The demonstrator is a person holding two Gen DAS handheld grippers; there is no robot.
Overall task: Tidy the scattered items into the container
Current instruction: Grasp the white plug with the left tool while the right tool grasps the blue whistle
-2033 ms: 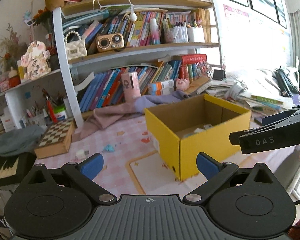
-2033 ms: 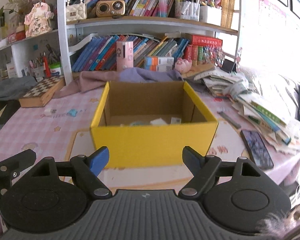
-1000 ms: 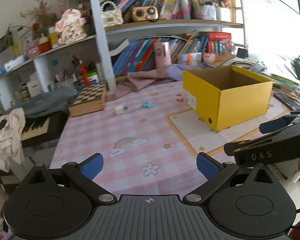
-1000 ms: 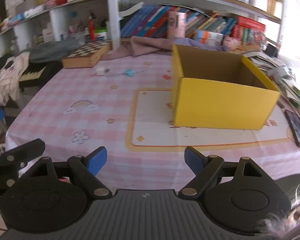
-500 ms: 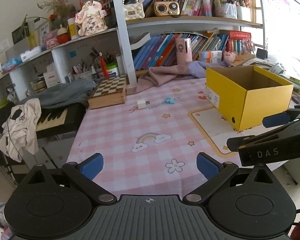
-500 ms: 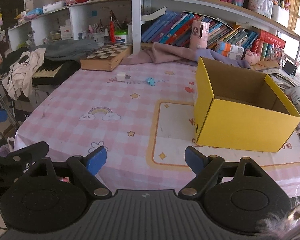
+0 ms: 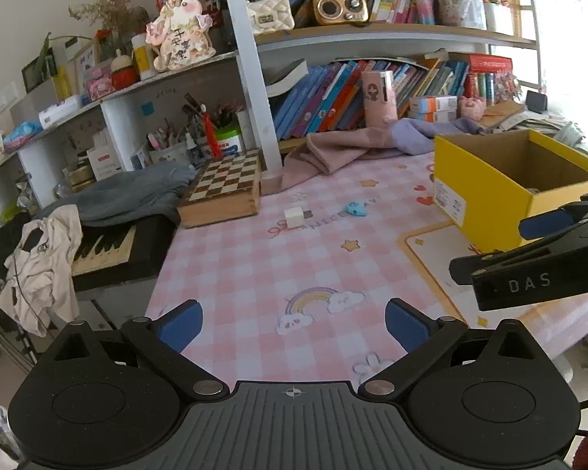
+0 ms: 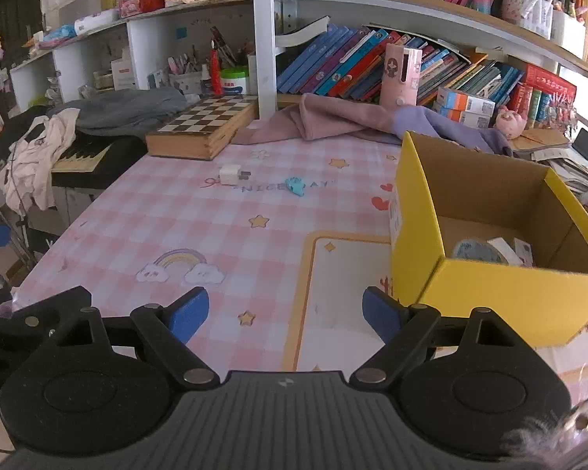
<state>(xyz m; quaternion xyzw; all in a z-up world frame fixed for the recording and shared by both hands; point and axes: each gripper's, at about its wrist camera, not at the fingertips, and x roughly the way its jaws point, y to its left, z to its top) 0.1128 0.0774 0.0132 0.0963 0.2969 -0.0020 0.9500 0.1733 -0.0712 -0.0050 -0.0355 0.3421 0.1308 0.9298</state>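
Observation:
A yellow cardboard box [image 7: 486, 192] [image 8: 501, 293] stands open on the right of the pink checked table, with a tape roll [image 8: 475, 250] and small items inside. A white charger cube [image 7: 294, 216] [image 8: 229, 174] and a small blue item [image 7: 354, 208] [image 8: 296, 185] lie on the cloth at the far middle, to the left of the box. My left gripper [image 7: 294, 319] is open and empty above the table's near edge. My right gripper [image 8: 285, 311] is open and empty in front of the box's near left corner; it also shows in the left wrist view [image 7: 545, 250].
A wooden chessboard box [image 7: 225, 190] sits at the back left by a white shelf post [image 7: 251, 58]. Pink and purple cloth [image 8: 333, 123] lies behind the box. A keyboard with clothes on it [image 7: 98, 243] stands off the table's left edge. Bookshelves fill the back.
Both grippers have pulled back from the box and swung left, then moved slightly forward. The charger and blue item have come into view. Both stay open and empty.

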